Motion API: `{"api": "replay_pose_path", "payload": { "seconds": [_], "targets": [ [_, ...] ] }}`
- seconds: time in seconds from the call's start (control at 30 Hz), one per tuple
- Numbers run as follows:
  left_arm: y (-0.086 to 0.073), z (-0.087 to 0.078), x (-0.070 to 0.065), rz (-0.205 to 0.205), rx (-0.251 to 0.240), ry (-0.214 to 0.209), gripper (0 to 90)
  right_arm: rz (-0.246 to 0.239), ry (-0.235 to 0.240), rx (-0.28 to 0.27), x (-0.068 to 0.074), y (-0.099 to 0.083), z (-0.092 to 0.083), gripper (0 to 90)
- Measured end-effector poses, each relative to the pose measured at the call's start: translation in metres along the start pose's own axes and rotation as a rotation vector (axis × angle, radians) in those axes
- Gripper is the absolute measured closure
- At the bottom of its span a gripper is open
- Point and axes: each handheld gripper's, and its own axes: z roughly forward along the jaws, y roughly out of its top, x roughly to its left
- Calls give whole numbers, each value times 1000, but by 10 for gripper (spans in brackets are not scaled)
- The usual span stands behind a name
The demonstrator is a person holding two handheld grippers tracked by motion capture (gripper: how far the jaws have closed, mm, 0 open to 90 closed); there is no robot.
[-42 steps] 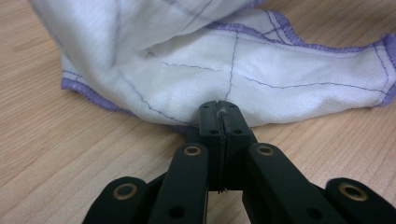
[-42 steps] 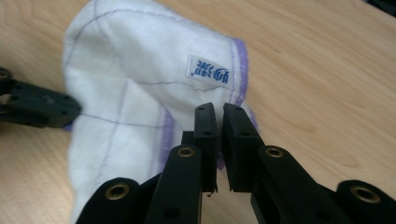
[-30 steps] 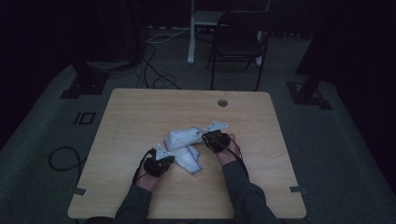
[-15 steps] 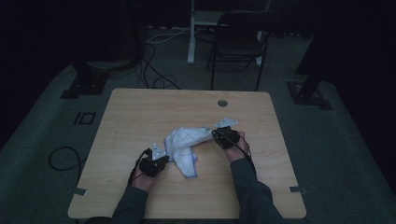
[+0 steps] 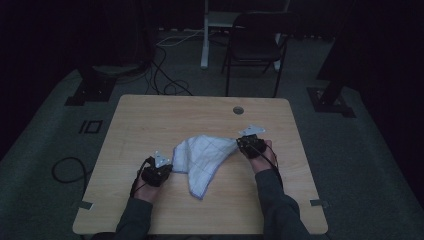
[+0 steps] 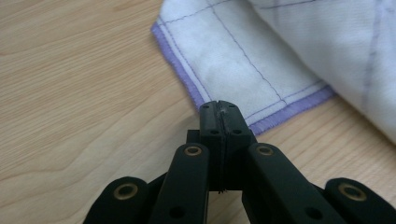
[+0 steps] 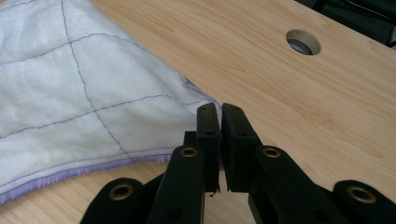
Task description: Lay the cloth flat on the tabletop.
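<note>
Item: white cloth (image 5: 202, 157), purple-hemmed, on counter (image 5: 150, 120); left gripper (image 6: 219, 109) and right gripper (image 7: 219, 114) fingers clamp opposite corners, apparently for spreading flat.

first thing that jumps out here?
The white cloth with purple edging, spread mid-table between the two hands. Each claw is shut on a corner of it: the left claw at the near left corner, the right claw at the far right one. Around the lit wooden table the room is dark, with a chair behind it.
</note>
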Motion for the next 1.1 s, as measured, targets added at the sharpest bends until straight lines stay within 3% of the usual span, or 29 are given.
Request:
{"api": "replay_pose_path", "payload": {
  "seconds": [0.13, 0.17, 0.27, 0.4, 0.5, 0.67, 0.8, 1.1],
  "targets": [
    [-1, -1, 5, -20, 5, 12, 900, 3, -8, 3, -4, -3, -2, 871],
    [-2, -2, 9, -28, 17, 37, 900, 5, -10, 5, -5, -4, -3, 871],
    [-4, -4, 16, -56, 28, 60, 900, 13, -22, 15, -11, -11, -6, 872],
    [-5, -6, 20, -73, 29, 62, 900, 20, -31, 20, -16, -17, -10, 871],
    [-4, -3, 17, -68, 15, 29, 891, 19, -32, 25, -18, -20, -11, 871],
    [8, 2, -1, -22, -29, -5, 844, 15, -33, 24, -16, -20, -10, 871],
    [15, 13, -11, 30, -4, 0, 839, 12, -32, 26, -15, -20, -9, 871],
    [12, 8, 8, -14, 36, 47, 887, 29, -38, 28, -21, -26, -12, 872]
  ]
}}
